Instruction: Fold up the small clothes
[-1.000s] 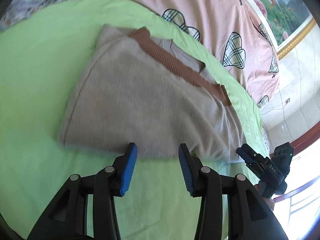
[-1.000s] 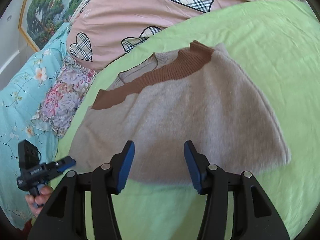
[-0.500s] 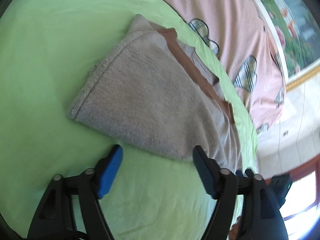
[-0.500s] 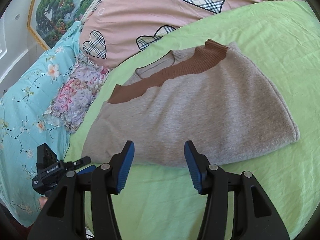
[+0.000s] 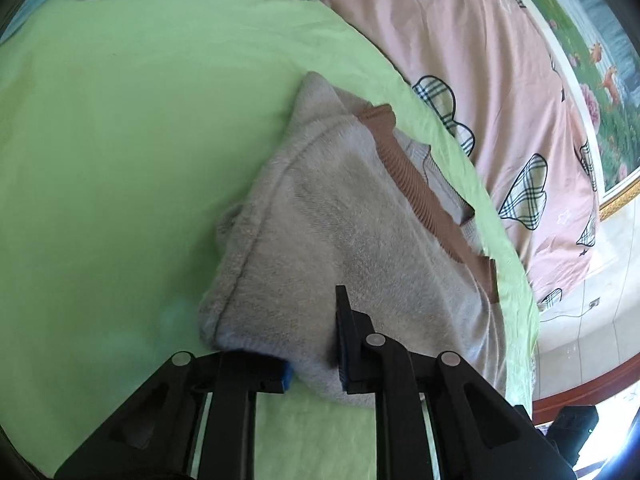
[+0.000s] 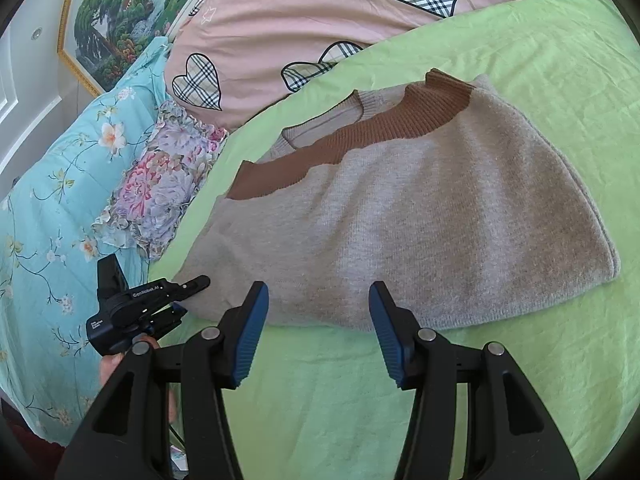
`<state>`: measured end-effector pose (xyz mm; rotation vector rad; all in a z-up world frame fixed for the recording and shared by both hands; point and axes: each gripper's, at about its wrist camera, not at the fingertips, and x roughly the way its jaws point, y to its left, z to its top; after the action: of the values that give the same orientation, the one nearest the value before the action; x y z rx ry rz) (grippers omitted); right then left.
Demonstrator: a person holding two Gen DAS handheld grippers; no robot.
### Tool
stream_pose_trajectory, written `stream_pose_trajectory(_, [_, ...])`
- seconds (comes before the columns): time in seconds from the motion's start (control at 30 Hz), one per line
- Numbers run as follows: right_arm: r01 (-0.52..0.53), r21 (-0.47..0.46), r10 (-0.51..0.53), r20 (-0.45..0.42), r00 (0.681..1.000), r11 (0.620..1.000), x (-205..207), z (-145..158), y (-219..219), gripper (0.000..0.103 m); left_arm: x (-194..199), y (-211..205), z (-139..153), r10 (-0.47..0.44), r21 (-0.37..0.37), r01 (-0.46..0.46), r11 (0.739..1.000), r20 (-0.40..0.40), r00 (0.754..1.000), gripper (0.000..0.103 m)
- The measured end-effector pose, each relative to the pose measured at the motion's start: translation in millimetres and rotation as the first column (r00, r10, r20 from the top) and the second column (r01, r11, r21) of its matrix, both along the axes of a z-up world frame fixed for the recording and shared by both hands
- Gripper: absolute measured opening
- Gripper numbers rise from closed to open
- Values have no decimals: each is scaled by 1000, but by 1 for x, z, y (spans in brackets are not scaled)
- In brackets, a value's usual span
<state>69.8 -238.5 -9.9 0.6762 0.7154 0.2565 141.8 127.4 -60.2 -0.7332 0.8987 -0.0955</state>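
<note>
A small grey knit sweater [image 6: 420, 216] with a brown ribbed band [image 6: 372, 136] lies folded on the green sheet [image 6: 540, 60]. In the left wrist view the sweater [image 5: 344, 240] fills the middle. My left gripper [image 5: 312, 356] has its jaws around the sweater's near corner, with the fabric edge between the blue pads; it also shows in the right wrist view [image 6: 176, 292] at the sweater's left corner. My right gripper [image 6: 316, 332] is open and empty, just in front of the sweater's near edge.
A pink quilt with plaid hearts [image 6: 320, 20] lies behind the sweater. A floral cushion [image 6: 160, 184] and a turquoise floral cover [image 6: 48, 208] lie at the left. A framed picture [image 6: 120, 8] hangs on the wall.
My left gripper has moved in onto the sweater's corner and its jaws have narrowed around the fabric. My right gripper has stayed open and drawn back slightly from the near edge.
</note>
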Motion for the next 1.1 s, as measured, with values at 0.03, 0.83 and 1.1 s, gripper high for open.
stream_pose_trajectory(0.03, [-5,-3,5,0,1000,1000,1,1,-1,54,-4,2,5,-2,20,2,1000,-1,1000,7])
stream_pose_trajectory(0.83, [-194,182,200,-17,980,964,112,10,-34,67,3,-153,82,-433,321,346,881,259,863,7])
stream_pose_trajectory(1.1, [-400,277,426,-37,904,874,188,6,3,79,18,-188,52,-509,326,441,836,161,846,7])
